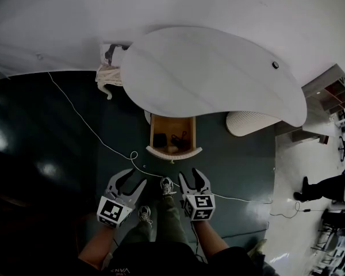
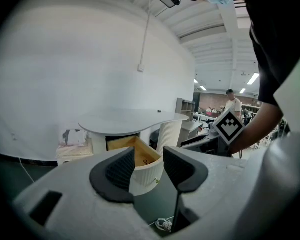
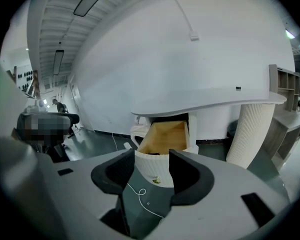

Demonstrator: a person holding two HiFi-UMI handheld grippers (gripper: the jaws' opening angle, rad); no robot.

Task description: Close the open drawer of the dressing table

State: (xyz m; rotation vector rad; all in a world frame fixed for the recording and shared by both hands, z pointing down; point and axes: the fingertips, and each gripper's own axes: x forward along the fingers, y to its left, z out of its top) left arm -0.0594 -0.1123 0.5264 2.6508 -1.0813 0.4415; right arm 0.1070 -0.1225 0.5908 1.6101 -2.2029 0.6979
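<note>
Drawer (image 1: 171, 125) juts out ahead of left gripper (image 1: 133, 178) and right gripper (image 1: 191, 176), both wide and empty; its length points straight at them.

I am holding the left gripper (image 1: 132, 180) and the right gripper (image 1: 190, 177) side by side low in front of me, both pointing forward and slightly downward, each with its jaws standing apart and empty.

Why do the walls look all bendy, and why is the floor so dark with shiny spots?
Head view: the wide lens bends the wall into an arc, and soft glare spots sit on the dark glossy floor. Left gripper view: black corners ring the round picture. Right gripper view: the dressing table top bows in a curve, and the edges go dark.
</note>
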